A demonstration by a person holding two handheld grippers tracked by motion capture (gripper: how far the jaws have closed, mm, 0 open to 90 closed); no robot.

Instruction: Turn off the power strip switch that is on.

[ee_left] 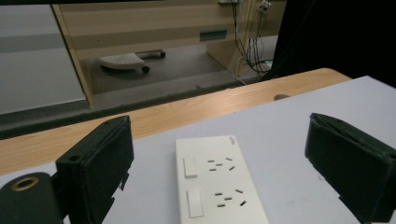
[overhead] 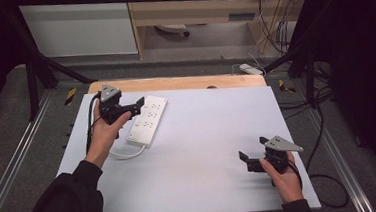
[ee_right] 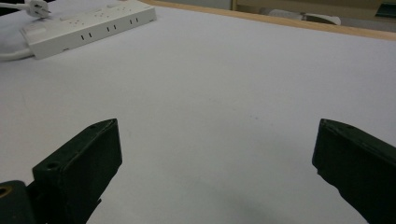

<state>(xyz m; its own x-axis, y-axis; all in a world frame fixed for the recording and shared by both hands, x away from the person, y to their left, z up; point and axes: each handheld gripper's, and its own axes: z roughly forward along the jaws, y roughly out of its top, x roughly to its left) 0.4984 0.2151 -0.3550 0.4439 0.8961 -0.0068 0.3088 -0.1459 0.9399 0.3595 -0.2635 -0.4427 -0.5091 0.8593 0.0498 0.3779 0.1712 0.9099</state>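
So, high view: white power strip (overhead: 148,120) lies flat on the white table (overhead: 204,150), far-left area, angled, its cord (overhead: 127,153) curling off the near end. Left gripper (overhead: 137,105) hovers at the strip's left long edge, jaws spread, nothing held. Right gripper (overhead: 253,155) sits well apart near the right front of the table, jaws spread too, empty.

Left gripper view: power strip (ee_left: 212,184) runs straight between the two black jaws, both clear of it, not touching. Switches and socket slots face up. Wooden table edge (ee_left: 196,109) behind.

Right gripper view: jaws wide apart over bare table (ee_right: 210,93); power strip (ee_right: 88,25) far off at top left, plug (ee_right: 36,6) resting beside it, cord (ee_right: 11,55) trailing off left.

Handling, as a guess: rigid plastic shell, light to moderate weight, smooth sides so probably a bit slippery under the pads. Not fragile. Best grip looks like across the narrow width on the two long side walls, near mid-length so it doesn't tip; cord will drag and may swing the near end. Avoid pinching the switches.
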